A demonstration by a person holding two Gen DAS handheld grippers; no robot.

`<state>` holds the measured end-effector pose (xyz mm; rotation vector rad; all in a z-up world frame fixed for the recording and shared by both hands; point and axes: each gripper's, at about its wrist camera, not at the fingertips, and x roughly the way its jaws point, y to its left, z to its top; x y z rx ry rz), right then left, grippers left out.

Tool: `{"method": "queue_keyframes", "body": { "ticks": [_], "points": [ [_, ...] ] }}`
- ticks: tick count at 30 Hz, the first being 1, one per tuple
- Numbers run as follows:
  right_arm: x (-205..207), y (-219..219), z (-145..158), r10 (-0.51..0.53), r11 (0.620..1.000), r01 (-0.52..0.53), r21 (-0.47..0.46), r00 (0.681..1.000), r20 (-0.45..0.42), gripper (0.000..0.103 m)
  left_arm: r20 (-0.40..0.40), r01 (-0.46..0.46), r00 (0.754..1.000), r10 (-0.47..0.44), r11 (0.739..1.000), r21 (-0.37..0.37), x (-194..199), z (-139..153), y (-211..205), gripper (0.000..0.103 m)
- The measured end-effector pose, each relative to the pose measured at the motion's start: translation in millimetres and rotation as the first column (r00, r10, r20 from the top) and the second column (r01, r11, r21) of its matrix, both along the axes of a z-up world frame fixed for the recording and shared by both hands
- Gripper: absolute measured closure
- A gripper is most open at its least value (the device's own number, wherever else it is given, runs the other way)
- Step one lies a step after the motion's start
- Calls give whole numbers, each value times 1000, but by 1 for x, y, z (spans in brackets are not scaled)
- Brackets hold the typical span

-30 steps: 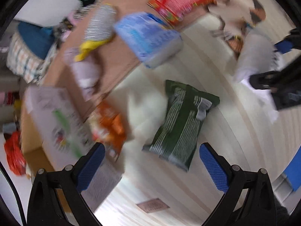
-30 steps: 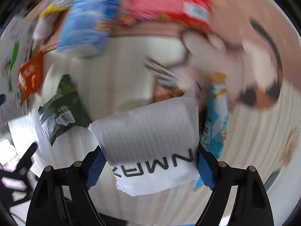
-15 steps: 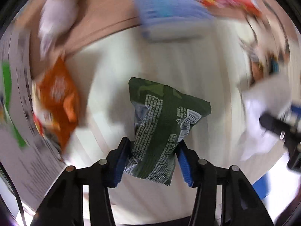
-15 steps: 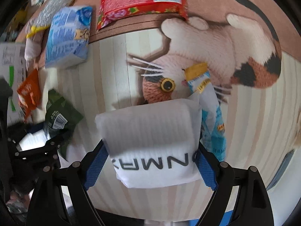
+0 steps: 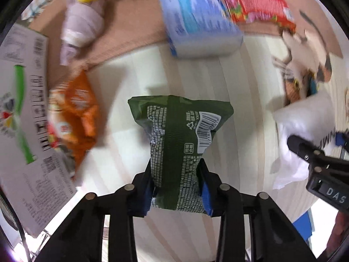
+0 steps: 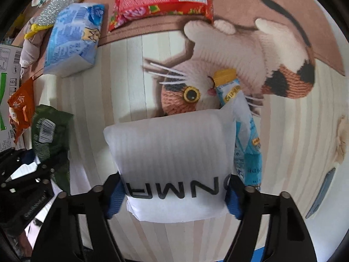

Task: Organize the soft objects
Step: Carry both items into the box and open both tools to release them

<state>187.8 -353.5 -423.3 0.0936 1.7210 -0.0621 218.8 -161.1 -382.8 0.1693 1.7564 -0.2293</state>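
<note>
My left gripper point(image 5: 177, 187) is shut on a green snack bag point(image 5: 178, 139) and holds it over the pale wooden floor; the bag also shows at the left of the right wrist view point(image 6: 51, 135). My right gripper point(image 6: 174, 196) is shut on a white padded pouch point(image 6: 172, 161) with black letters, seen at the right of the left wrist view point(image 5: 305, 126). A light blue sachet point(image 6: 244, 135) lies beside the pouch on a cat-shaped plush point(image 6: 229, 69).
An orange snack bag point(image 5: 76, 109) and a printed cardboard box point(image 5: 19, 109) lie at left. A blue tissue pack point(image 5: 196, 19), a red packet point(image 5: 255, 6) and a pale rolled cloth point(image 5: 82, 26) sit on a brown mat point(image 5: 122, 39) beyond.
My left gripper came down over the green bag, shut on it and lifted it. My right gripper kept its hold on the white pouch and shifted slightly.
</note>
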Motion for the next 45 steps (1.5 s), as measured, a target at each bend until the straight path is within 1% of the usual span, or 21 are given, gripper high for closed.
{"method": "queue_keyframes", "body": {
  "ticks": [3, 6, 8, 9, 10, 12, 13, 14, 15, 17, 19, 21, 23, 25, 26, 28, 30, 33, 36, 40, 45],
  "points": [
    [-9, 1, 24, -57, 996, 55, 75, 998, 23, 32, 53, -29, 998, 31, 999, -28, -6, 34, 7, 71],
    [-16, 23, 63, -46, 991, 34, 130, 995, 87, 32, 119, -82, 989, 92, 993, -80, -5, 80, 32, 71],
    [-19, 42, 92, -27, 987, 5, 162, 990, 136, 32, 151, -115, 980, 130, 988, -104, -2, 104, 57, 71],
    [-18, 52, 102, -20, 985, -7, 175, 988, 155, 32, 172, -141, 972, 161, 983, -120, 1, 122, 73, 71],
    [-20, 68, 119, -9, 981, -27, 194, 983, 181, 32, 188, -160, 965, 182, 979, -127, -8, 125, 89, 71],
    [-7, 108, 154, 8, 972, -59, 228, 976, 217, 32, 215, -208, 948, 236, 967, -147, -17, 134, 124, 71],
    [5, 124, 177, 15, 966, -73, 247, 973, 230, 32, 219, -226, 941, 256, 962, -154, -21, 142, 140, 71],
    [8, 148, 191, 26, 958, -95, 270, 968, 250, 32, 223, -247, 935, 277, 957, -155, -23, 150, 157, 71],
    [28, 166, 194, 32, 953, -107, 282, 965, 259, 32, 227, -267, 927, 298, 951, -158, -22, 154, 174, 71],
    [46, 212, 204, 43, 945, -128, 301, 961, 273, 32, 228, -301, 915, 334, 939, -166, -13, 163, 212, 70],
    [62, 252, 202, 57, 943, -142, 300, 959, 277, 32, 209, -333, 907, 364, 927, -170, 4, 159, 246, 70],
    [77, 291, 193, 71, 944, -149, 296, 963, 259, 32, 173, -360, 904, 390, 915, -181, 17, 155, 284, 70],
    [90, 326, 184, 78, 947, -148, 285, 967, 242, 32, 116, -394, 901, 419, 899, -190, 34, 140, 315, 70],
    [102, 360, 172, 100, 952, -157, 261, 970, 220, 32, 73, -408, 901, 428, 892, -195, 52, 122, 339, 70],
    [109, 374, 162, 102, 955, -155, 251, 972, 213, 32, 63, -411, 901, 429, 891, -192, 57, 119, 353, 70],
    [120, 402, 141, 117, 961, -160, 226, 974, 193, 32, 38, -408, 906, 421, 895, -181, 75, 99, 366, 70],
    [134, 419, 117, 130, 966, -167, 198, 974, 184, 32, 8, -404, 911, 412, 897, -178, 89, 81, 370, 70],
    [147, 440, 91, 138, 973, -164, 163, 977, 161, 32, -52, -395, 918, 393, 900, -185, 104, 54, 378, 70],
    [159, 446, 65, 127, 980, -145, 135, 982, 137, 32, -93, -389, 921, 378, 903, -181, 112, 33, 378, 70],
    [162, 443, 47, 115, 987, -127, 99, 986, 120, 32, -133, -366, 929, 346, 913, -182, 120, 9, 371, 70],
    [163, 440, 38, 110, 990, -119, 73, 987, 117, 31, -139, -346, 936, 324, 919, -190, 125, 4, 361, 68]
  ]
}}
